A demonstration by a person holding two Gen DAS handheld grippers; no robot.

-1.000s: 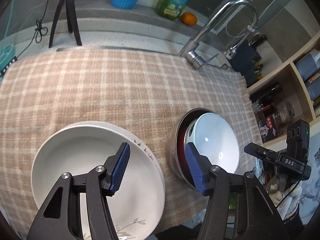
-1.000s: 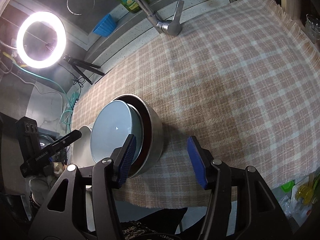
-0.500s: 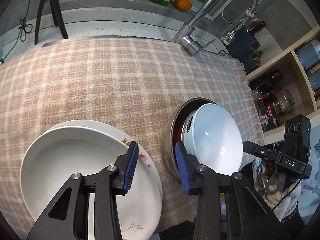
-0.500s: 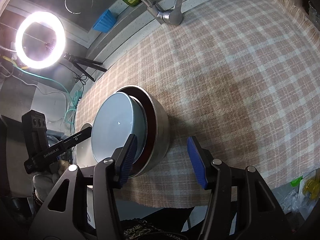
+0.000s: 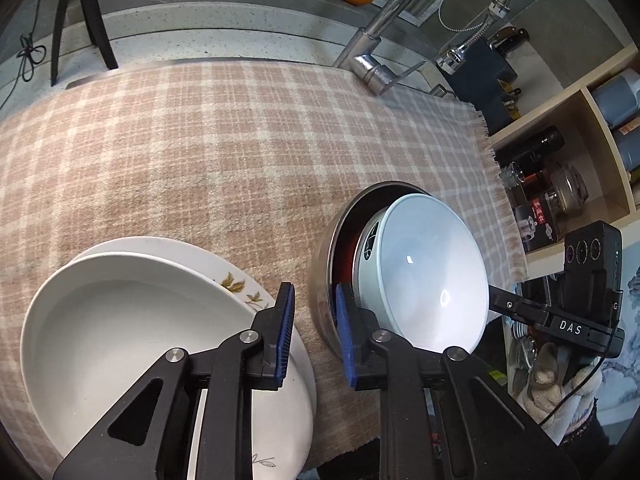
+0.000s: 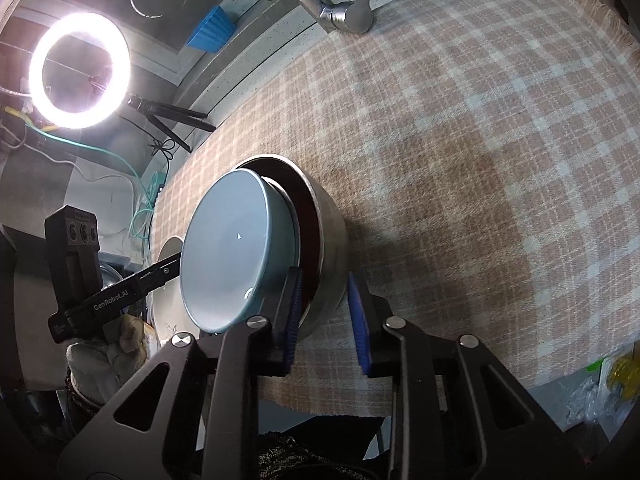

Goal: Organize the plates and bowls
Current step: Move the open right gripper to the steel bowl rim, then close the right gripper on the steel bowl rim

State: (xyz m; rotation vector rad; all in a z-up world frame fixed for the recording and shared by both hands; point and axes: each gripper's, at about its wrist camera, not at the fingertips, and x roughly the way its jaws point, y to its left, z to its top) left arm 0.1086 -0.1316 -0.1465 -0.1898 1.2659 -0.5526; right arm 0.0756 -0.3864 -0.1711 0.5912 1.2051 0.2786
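Both grippers have pinched in over the last second. The right gripper [image 6: 323,312], jaws closing, now straddles the near wall of the round stainless-steel bowl [image 6: 330,224]. The left gripper [image 5: 313,332], also closing, is over bare checked cloth [image 5: 240,152] with nothing visibly between its pads, beside the stacked white plates [image 5: 132,320]. The pale blue-grey bowl [image 5: 434,276] sits tilted inside the steel one. Looks like the bowl stack gets lifted next.
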